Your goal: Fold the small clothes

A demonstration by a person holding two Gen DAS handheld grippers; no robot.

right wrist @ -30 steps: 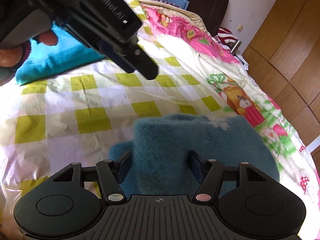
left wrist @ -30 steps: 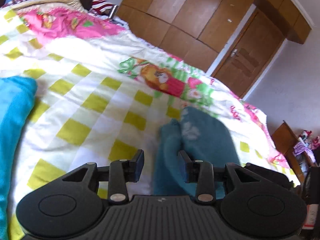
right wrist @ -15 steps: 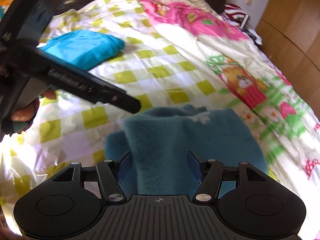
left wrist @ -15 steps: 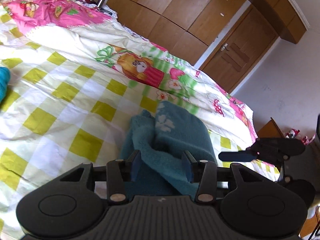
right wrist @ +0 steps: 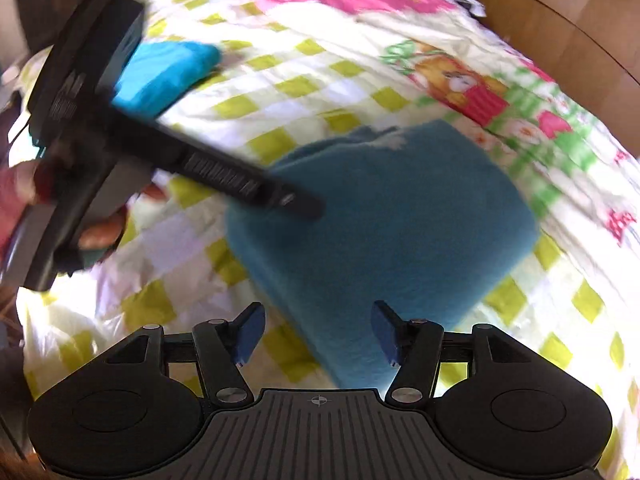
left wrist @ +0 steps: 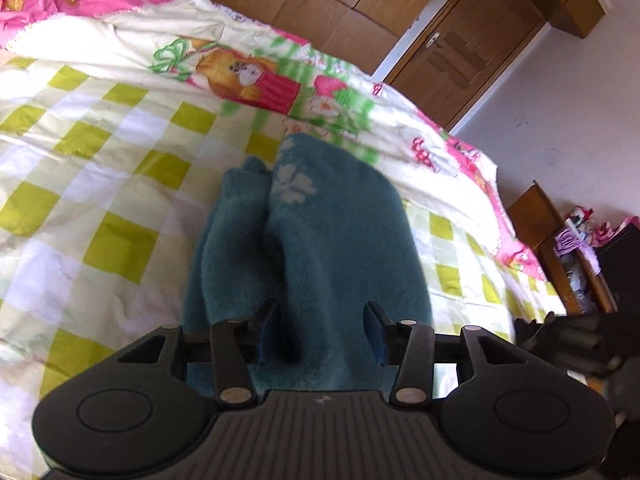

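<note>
My right claw [right wrist: 316,334] is now spreading wide off the fuzzy teal fleece garment [right wrist: 384,216]; left claw [left wrist: 322,330] gaping, fold settling on the bed.

Home bedroom: quilted bed [left wrist: 120,152], wooden wardrobe [left wrist: 320,4].

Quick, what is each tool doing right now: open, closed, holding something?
Left tool: open, its fingers on either side of the teal garment, not clamping it.
Right tool: open, holding nothing; the garment lies between and beyond its fingers.
</note>
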